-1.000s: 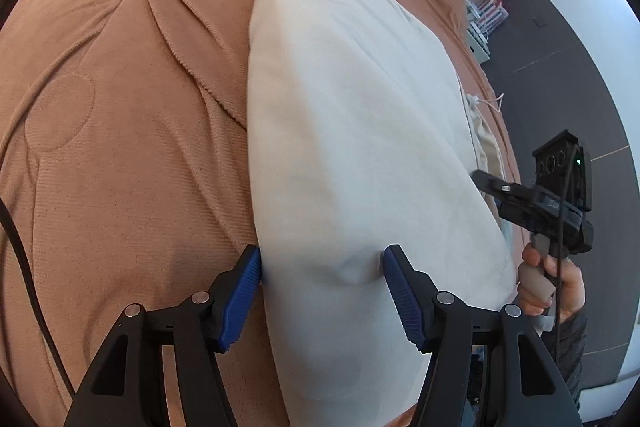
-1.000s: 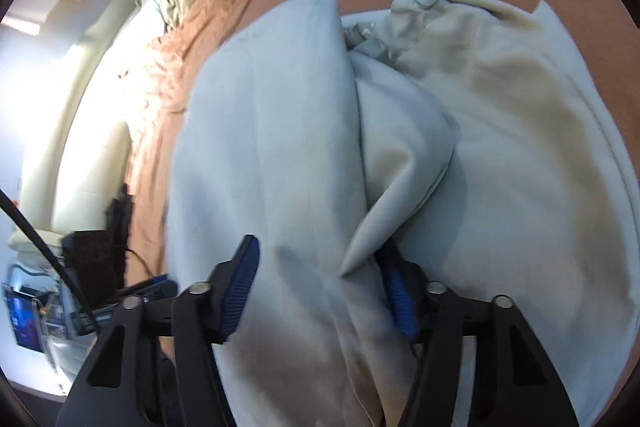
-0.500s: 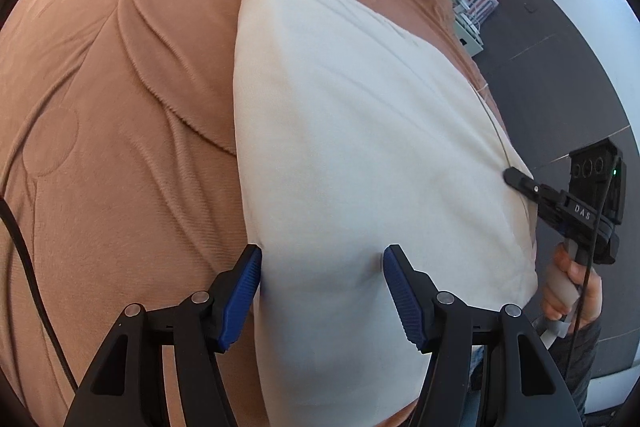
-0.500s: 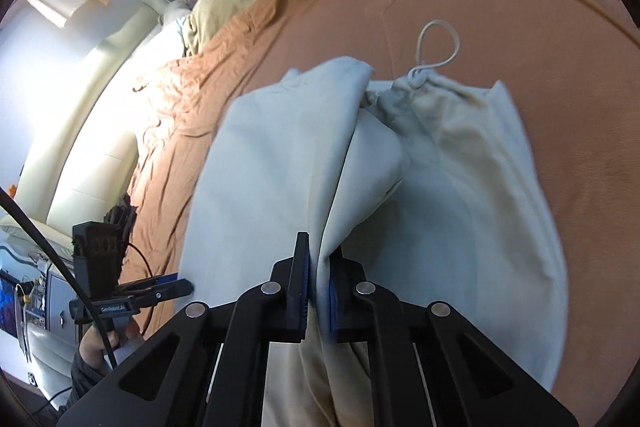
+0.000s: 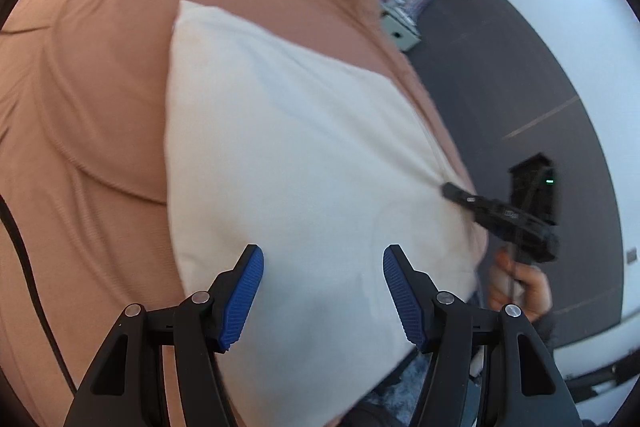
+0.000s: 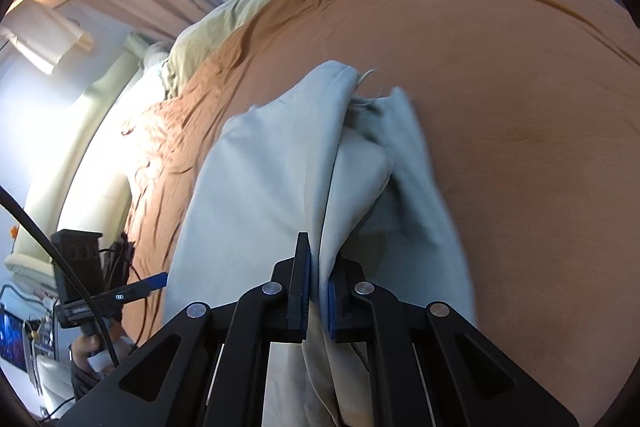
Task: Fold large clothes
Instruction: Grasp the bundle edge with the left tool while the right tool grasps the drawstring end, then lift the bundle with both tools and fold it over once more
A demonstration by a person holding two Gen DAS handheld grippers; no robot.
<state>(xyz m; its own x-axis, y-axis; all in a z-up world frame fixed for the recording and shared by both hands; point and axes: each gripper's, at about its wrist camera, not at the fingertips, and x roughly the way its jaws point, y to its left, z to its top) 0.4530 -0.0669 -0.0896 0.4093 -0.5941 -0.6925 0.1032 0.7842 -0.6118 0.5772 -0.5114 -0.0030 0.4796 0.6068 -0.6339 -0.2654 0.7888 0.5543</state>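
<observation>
The right gripper [image 6: 318, 291] has its jaws pressed together on a fold of the cream garment [image 6: 256, 195], and the cloth rises out from between the blue pads [image 6: 330, 301] and spreads forward over the orange bed cover [image 6: 520, 115]. Beyond the jaws, at the far end of the garment, a white drawstring [image 6: 366, 75] shows (it is small and a little blurred). To the left of these jaws, lower down, the left gripper [image 6: 154, 283] appears beside the edge of the garment, held by a hand [image 6: 94, 347].

In the left wrist view, the left gripper [image 5: 322, 291] has its jaws spread, and the garment [image 5: 288, 155] lies between and ahead of them; the pads [image 5: 242, 297] do not press on it. To the right of these jaws, the right gripper [image 5: 450, 190] pinches the garment's right edge, with the person's hand [image 5: 520, 287] below it. The bed cover [image 5: 88, 115] fills the space left of the jaws.
</observation>
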